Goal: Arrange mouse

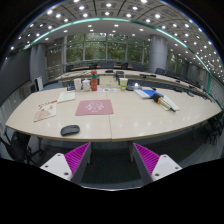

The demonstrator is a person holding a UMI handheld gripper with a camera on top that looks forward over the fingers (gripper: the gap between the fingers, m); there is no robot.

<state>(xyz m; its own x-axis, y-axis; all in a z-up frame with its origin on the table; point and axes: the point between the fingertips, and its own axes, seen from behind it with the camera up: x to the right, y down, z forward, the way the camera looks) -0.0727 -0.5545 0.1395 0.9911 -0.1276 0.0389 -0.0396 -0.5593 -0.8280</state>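
Jaws (110, 160) stand released and empty, pink pads wide apart, well short of the tabletop (130, 118), so no grasp has begun. Mouse (70, 130) lies untouched near the tabletop's front edge, ahead and left of the fingers, with a red mat (95, 107) just beyond it. Reaching, gripping and placing the mouse all seem left to do; papers and clutter lie farther back.

Beige table (130, 118), mouse (70, 130), red mat (95, 107)
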